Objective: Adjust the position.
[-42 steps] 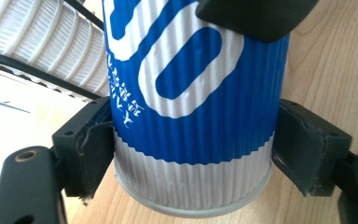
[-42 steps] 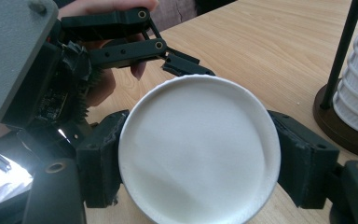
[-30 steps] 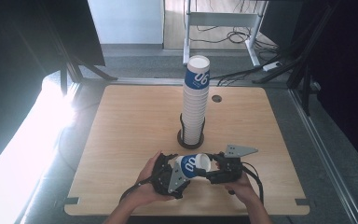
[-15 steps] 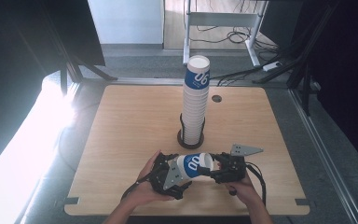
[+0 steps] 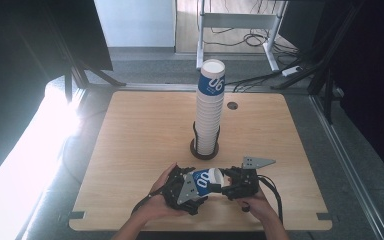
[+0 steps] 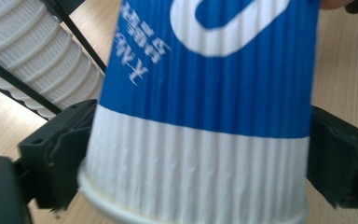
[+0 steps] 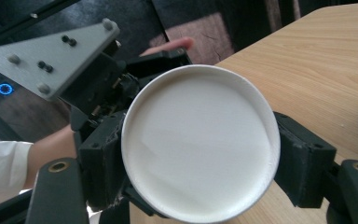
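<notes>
- The blue-and-white paper cup lies on its side just above the near edge of the worktop, bridged between the two claws, in front of the tall cup stack in its black wire holder
- A second ago the cup sat tilted more toward the left hand; now it lies level between the hands, its closed base facing the right claw's camera
- The left claw has just been closing: its jaws stood wide, and now they have come in around the white band near the cup's rim, pads at the wall on both sides
- The right claw is clamped narrow on the cup's base end, one pad at each side of the white disc
- Judged from this, the cup is passing from one claw to the other; with both gripping, either could let go without dropping it
- The stack stands untouched, well apart from both hands
</notes>
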Motion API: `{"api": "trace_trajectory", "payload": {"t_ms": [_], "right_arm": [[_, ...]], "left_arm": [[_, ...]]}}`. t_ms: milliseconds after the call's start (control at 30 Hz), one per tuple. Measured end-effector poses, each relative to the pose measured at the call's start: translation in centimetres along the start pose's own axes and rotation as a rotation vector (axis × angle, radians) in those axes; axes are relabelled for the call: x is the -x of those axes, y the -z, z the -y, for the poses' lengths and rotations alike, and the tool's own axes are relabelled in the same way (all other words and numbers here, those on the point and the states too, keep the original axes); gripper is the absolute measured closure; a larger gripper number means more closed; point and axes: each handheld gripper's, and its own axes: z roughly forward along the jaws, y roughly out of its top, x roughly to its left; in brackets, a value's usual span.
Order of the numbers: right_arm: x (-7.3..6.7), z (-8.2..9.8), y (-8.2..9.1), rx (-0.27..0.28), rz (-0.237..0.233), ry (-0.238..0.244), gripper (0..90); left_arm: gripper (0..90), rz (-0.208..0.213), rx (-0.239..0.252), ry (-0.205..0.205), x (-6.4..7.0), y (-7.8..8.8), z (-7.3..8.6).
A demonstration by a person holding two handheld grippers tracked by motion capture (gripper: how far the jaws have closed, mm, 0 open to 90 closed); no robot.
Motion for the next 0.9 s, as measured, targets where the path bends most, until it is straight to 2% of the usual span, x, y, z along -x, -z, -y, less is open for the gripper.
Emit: {"api": "trace_trajectory", "payload": {"t_ms": [100, 300, 567, 767, 900], "right_arm": [[0.00, 0.00, 0.03, -0.007, 0.002, 0.005, 27.7], [0.05, 0.05, -0.07, -0.030, 0.010, 0.012, 27.3], [0.14, 0.11, -0.17, -0.040, 0.015, 0.005, 27.2], [0.13, 0.10, -0.17, -0.048, 0.007, 0.003, 27.7], [-0.01, 0.14, -0.43, -0.062, 0.011, 0.016, 27.6]], "left_arm": [[13.1, -0.003, 0.002, -0.003, -0.01, 0.01, 0.06], [14.5, 0.001, -0.008, -0.015, 0.03, -0.19, 0.24], [15.1, 0.006, -0.013, -0.013, 0.00, -0.32, 0.38], [11.0, -0.002, -0.011, -0.005, 0.16, -0.53, 0.22], [13.8, 0.002, -0.023, -0.024, 0.39, -0.68, 0.29]]}}
